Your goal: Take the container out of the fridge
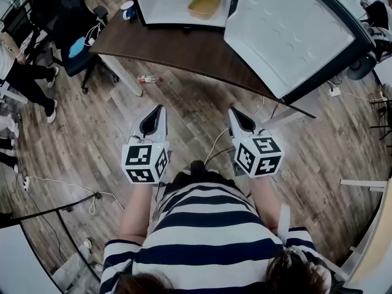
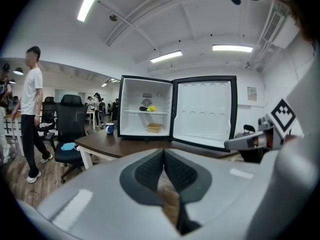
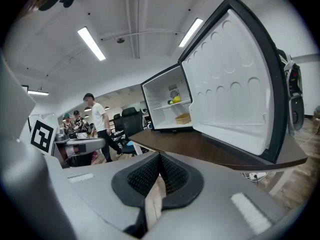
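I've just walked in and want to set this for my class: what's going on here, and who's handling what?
A person in a striped top faces a dark table, holding a gripper in each hand. The left gripper and right gripper are both shut and empty, held over the floor short of the table. On the table a small fridge stands with its door wide open. The tan container sits on the fridge floor, untouched.

A dark wooden desk [image 1: 184, 48] on white legs carries an open fridge [image 1: 160, 5], whose door [image 1: 288, 32] swings out over the desk's right end. A blue and white mug [image 1: 127, 9] stands just left of the fridge. On the plank floor [image 1: 202, 118], a small bottle [image 1: 149, 79] lies near a desk leg.
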Available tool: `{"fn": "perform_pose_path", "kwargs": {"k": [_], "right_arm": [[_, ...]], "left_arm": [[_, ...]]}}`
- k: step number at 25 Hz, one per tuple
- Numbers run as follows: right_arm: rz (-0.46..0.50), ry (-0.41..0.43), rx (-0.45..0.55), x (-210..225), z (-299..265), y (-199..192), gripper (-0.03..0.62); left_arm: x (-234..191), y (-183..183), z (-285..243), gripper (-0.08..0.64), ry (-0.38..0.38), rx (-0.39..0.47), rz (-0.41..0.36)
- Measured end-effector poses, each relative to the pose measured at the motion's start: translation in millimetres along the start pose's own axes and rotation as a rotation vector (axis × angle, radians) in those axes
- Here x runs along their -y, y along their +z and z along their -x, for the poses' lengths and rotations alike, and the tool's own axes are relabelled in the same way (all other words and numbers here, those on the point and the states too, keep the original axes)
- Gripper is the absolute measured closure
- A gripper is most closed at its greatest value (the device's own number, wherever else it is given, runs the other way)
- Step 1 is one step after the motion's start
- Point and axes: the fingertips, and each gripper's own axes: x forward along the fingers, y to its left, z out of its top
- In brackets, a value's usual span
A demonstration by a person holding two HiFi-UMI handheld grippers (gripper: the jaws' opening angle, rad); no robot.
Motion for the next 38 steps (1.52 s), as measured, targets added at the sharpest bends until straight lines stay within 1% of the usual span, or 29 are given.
{"fn": "perform_pose_path", "kwargs": {"k": [7, 13, 15, 19, 21, 26, 29, 33, 38], "right_arm": [[0.016, 0.026, 0.005, 20.4, 2.0, 2.9, 0.598], [0.017, 0.065, -0.001, 33.7, -4.2, 2.5, 0.598], [0.012, 0.074, -0.004, 33.9, -5.2, 1.2, 0.598], [0.008, 0.077, -0.006, 37.7, -7.2, 2.3, 0.598], [0.004, 0.073, -0.008, 42.0, -11.3, 4.6, 0.598], [0.005, 0.052, -0.022, 49.6, -31.0, 5.9, 0.598], [0.007, 0.03, -0.025, 54.0, -52.3, 12.4, 0.598], [-0.001, 0.005, -0.029, 57.9, -92.7, 28.5, 0.598], [-0.02, -0.028, -0.045, 60.6, -141.0, 47.8, 0.598]], "left_arm": [[17.5, 0.3, -17.0, 0.56, 0.016, 0.009, -0.034], [45.3, 10.3, -32.5, 0.56, -0.046, 0.03, -0.093], [47.2, 9.9, -35.8, 0.56, -0.05, 0.023, -0.114], [39.9, 13.1, -44.8, 0.56, -0.021, 0.023, -0.122], [37.2, 17.5, -53.5, 0.56, -0.025, 0.028, -0.123], [29.1, 21.9, -86.6, 0.56, -0.081, 0.029, -0.127], [18.5, 25.9, -115.5, 0.56, -0.119, 0.025, -0.148], [-7.1, 35.7, -157.0, 0.56, -0.149, 0.011, -0.192], [-45.1, 51.9, -206.0, 0.56, -0.185, -0.006, -0.216]]}}
